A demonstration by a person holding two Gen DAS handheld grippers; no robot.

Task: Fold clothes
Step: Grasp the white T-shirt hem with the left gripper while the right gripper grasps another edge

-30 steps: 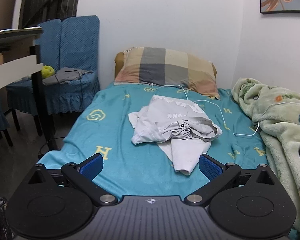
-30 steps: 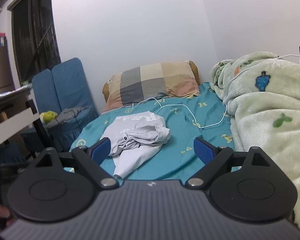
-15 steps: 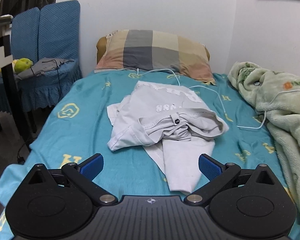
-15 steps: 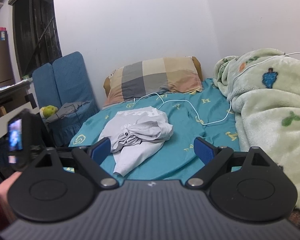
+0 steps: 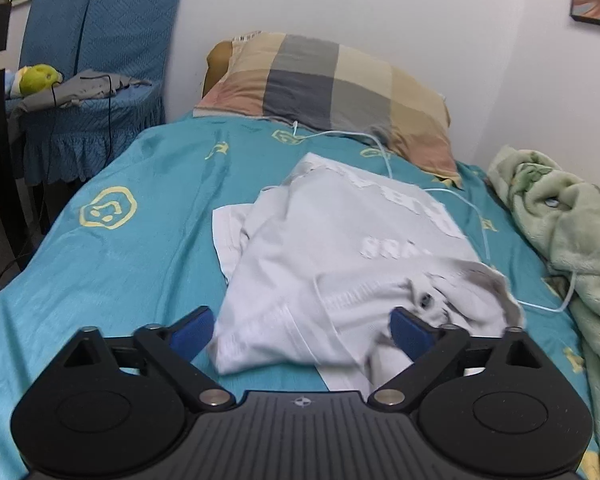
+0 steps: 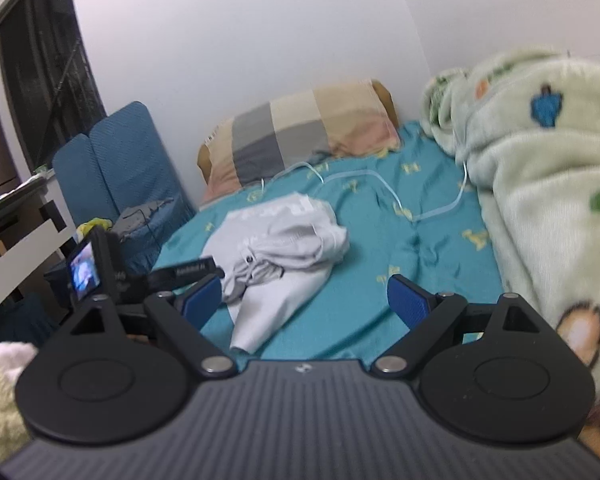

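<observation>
Left tongs (image 5: 302, 330) gaped wide over crumpled grey shirt (image 5: 340, 264) on bed (image 5: 112, 264); right tongs (image 6: 304, 298) spread wide too, near shirt, gripping nothing.

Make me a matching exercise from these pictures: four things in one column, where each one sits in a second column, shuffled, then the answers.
Things:
1. crumpled white garment
2. checked pillow
3. green fleece blanket
4. grey cloth

Places:
A. on the blue chair seat beside the bed
B. heaped along the bed's right side
C. at the head of the bed, against the wall
D. middle of the teal sheet, between the left tool's open fingers

Pairs: 1-D, 2-C, 3-B, 4-A
</observation>
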